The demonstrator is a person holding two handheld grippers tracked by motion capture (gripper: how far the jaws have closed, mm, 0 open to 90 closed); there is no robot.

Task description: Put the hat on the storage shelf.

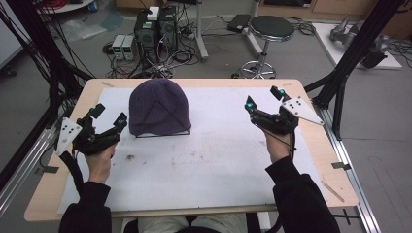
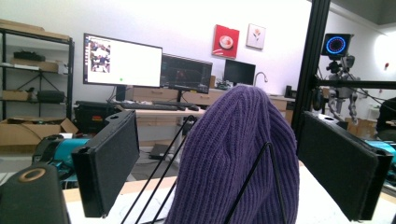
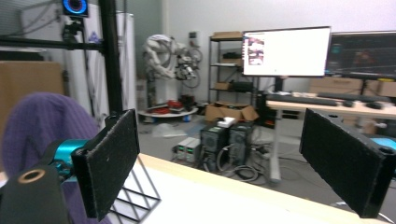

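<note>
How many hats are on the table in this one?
1. A purple knit hat sits on a black wire stand at the table's far left-centre, just ahead of the open left gripper. Nothing visible could hide another.

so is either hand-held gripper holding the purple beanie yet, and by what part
Nothing is held. Both stand open: the left hand-held gripper sits close beside the purple beanie on its wire stand, the right hand-held gripper well apart.

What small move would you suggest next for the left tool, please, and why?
Probably ease the left tool forward to the purple beanie. Its jaws stand open and apart from the knit, with the beanie centred between them in the left gripper view, draped on the black wire stand.
</note>
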